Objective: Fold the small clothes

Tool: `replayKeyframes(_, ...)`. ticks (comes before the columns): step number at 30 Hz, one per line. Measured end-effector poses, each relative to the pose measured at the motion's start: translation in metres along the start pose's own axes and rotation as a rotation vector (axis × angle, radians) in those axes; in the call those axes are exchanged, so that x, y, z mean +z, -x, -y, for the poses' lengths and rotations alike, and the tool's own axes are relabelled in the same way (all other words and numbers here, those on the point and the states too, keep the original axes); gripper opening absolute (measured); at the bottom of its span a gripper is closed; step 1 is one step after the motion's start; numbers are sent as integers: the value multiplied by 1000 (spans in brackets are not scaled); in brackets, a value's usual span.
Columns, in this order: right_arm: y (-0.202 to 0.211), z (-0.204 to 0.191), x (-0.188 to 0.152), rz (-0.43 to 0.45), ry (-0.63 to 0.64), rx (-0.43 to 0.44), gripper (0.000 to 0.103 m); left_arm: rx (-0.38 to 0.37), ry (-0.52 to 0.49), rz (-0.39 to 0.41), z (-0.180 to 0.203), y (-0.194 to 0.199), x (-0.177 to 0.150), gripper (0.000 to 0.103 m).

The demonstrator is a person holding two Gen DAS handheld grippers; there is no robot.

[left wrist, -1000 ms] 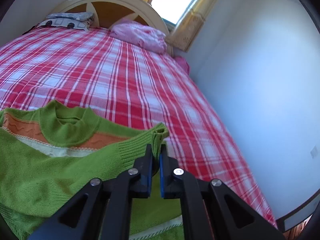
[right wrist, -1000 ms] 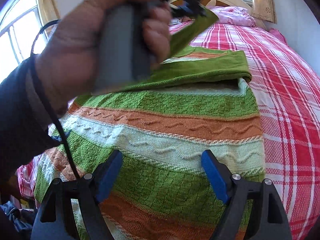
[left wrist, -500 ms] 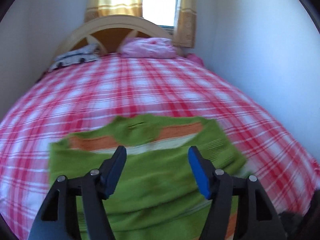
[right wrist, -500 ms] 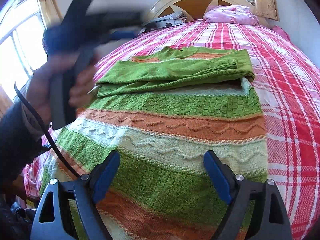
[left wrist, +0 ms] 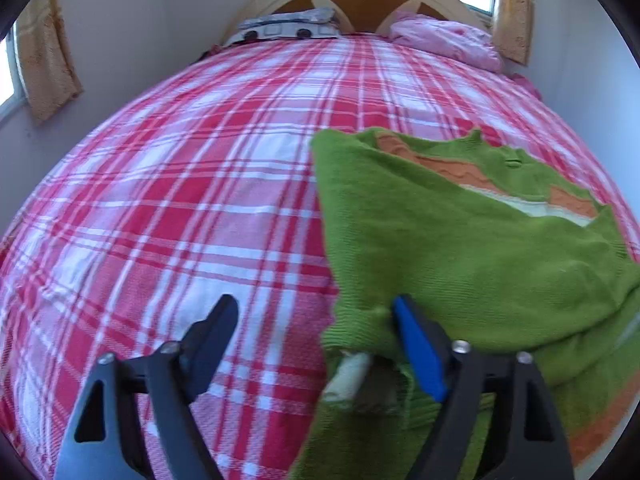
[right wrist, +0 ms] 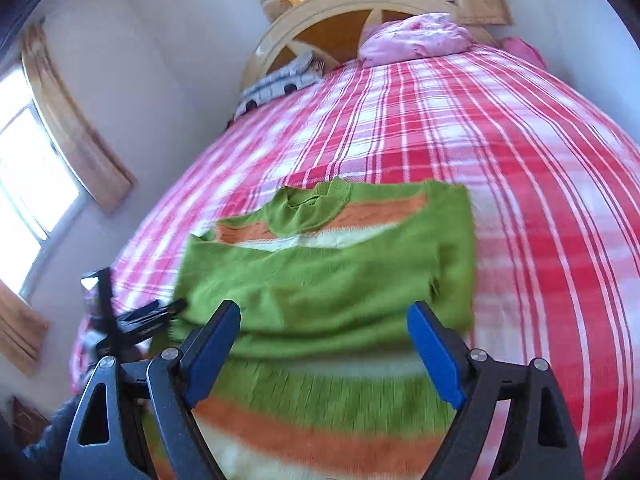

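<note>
— Sweater first: where does the green knitted sweater with orange and cream stripes [right wrist: 328, 280] lie?

— Flat on the bed with the red and white checked cover [left wrist: 180, 200], sleeves folded across its chest, collar toward the cream arched headboard [right wrist: 332, 12].

— And the left gripper [left wrist: 316, 332]?

— Fingers spread wide, gripping nothing. The sweater's side edge sits between them, bunched against the blue-padded finger [left wrist: 416, 344].

— The right gripper [right wrist: 324, 340]?

— Released too, fingers wide apart above the striped body, just below the folded sleeves.
</note>
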State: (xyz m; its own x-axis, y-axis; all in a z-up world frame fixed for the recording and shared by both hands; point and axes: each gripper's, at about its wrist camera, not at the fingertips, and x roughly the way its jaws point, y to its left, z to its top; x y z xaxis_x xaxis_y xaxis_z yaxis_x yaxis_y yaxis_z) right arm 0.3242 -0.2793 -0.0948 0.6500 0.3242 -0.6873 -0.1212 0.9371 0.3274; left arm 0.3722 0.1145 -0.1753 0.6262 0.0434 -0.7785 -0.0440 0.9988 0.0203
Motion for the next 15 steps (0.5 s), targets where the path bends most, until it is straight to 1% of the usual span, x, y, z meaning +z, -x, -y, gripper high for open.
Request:
replayKeyframes(2, -28, -1, 6, -48, -3, -5, 84, 1, 19, -9, -4, -2, -2, 91)
replayKeyframes(3, -45, 0, 5, -95, -8, -8, 82, -2, 35, -11, -7, -2, -3, 91)
replayKeyframes(4, -60, 2, 1, -131, -8, -34, 77, -6, 47, -13, -10, -2, -5, 93)
replayKeyframes(5, -73, 5, -6, -174, -5, -74, 76, -17, 53, -15, -15, -3, -7, 93)
replayKeyframes(6, -80, 7, -11, -202, 1, -90, 76, -36, 58, -19, -17, -3, -9, 93)
replayKeyframes(8, -76, -1, -18, -172, 74, -117, 76, -73, 84, -21, -26, -5, -10, 94)
replayKeyframes(10, -70, -11, -19, -180, 109, -165, 76, -92, 100, -22, -28, -6, -11, 94)
replayKeyframes(11, -67, -16, -16, -170, 111, -170, 76, -90, 99, -22, -27, -6, -11, 95)
replayKeyframes(13, -65, -32, -7, -138, 123, -142, 76, -75, 86, -16, -27, -6, -12, 95)
replayKeyframes(15, -75, -56, -2, -135, 173, -135, 76, -63, 76, -9, -24, -4, -12, 95)
